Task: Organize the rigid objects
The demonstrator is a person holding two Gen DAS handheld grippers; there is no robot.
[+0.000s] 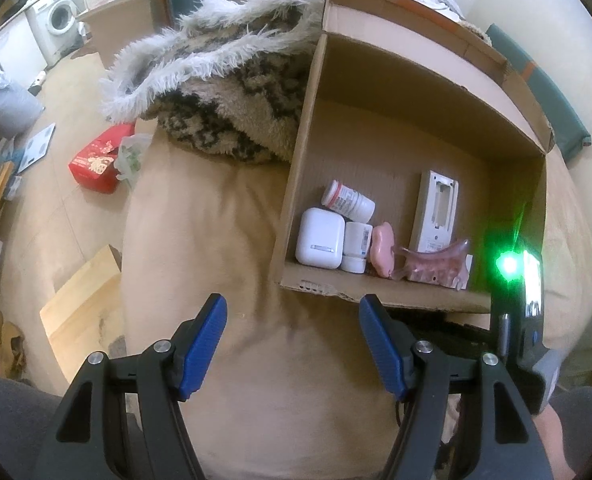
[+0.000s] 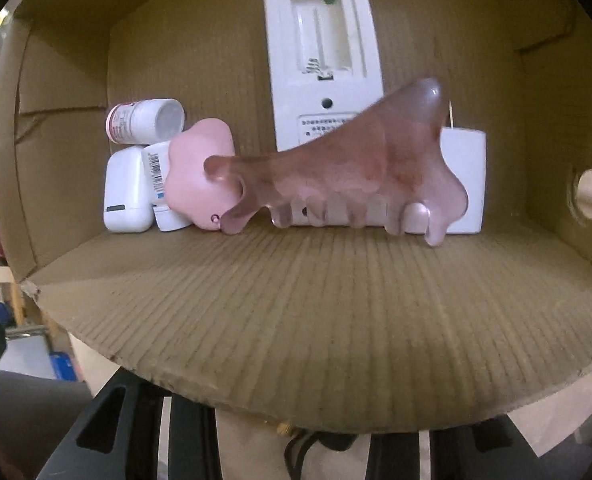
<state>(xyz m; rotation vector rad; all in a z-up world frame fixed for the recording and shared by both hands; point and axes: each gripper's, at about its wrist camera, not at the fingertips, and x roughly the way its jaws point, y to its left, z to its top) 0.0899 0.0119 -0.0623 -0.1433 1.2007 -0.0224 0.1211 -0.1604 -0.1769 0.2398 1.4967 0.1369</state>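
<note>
A cardboard box [image 1: 375,120] lies on its side on a beige cushion, open toward me. Inside stand a white earbud case [image 1: 319,237], two white pill bottles [image 1: 347,199], a pink cloud-shaped piece [image 1: 381,249], a translucent pink comb [image 1: 435,264] and a white remote back [image 1: 435,210]. My left gripper [image 1: 292,344] is open and empty, just before the box's front edge. In the right wrist view the comb [image 2: 355,164] stands on the box floor [image 2: 315,300]. The right gripper's fingertips are hidden under the box flap.
A furry black-and-white blanket [image 1: 224,92] lies left of the box. A red packet [image 1: 96,164] and wooden boards [image 1: 84,300] are on the floor to the left. A device with a green light [image 1: 511,266] sits at the box's right front.
</note>
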